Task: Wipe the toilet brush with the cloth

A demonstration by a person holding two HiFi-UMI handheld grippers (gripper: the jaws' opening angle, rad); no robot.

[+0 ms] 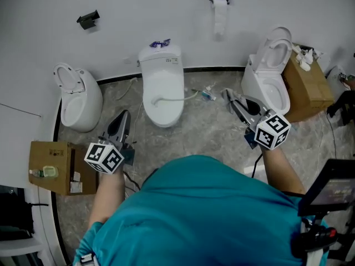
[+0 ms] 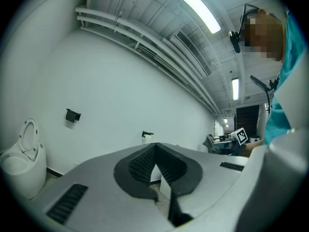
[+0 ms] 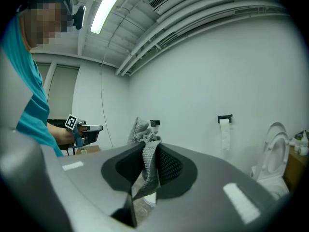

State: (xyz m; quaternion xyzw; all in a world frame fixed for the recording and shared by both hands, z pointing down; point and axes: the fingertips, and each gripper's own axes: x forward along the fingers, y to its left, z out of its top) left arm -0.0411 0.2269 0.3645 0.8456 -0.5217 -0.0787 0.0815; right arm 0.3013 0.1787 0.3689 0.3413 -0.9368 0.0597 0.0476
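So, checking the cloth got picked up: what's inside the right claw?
A grey knobbly cloth is clamped in the right claw, bunching above its tips. The claw's body covers how far it hangs below.

Finishes around you
Your cloth (image 3: 150, 162) is nubbly grey fabric; the middle toilet (image 1: 163, 76) is glossy white, and the floor (image 1: 205, 138) beside it smooth, marbled grey.

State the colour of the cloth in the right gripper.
Grey cloth, clearest in the right gripper view.
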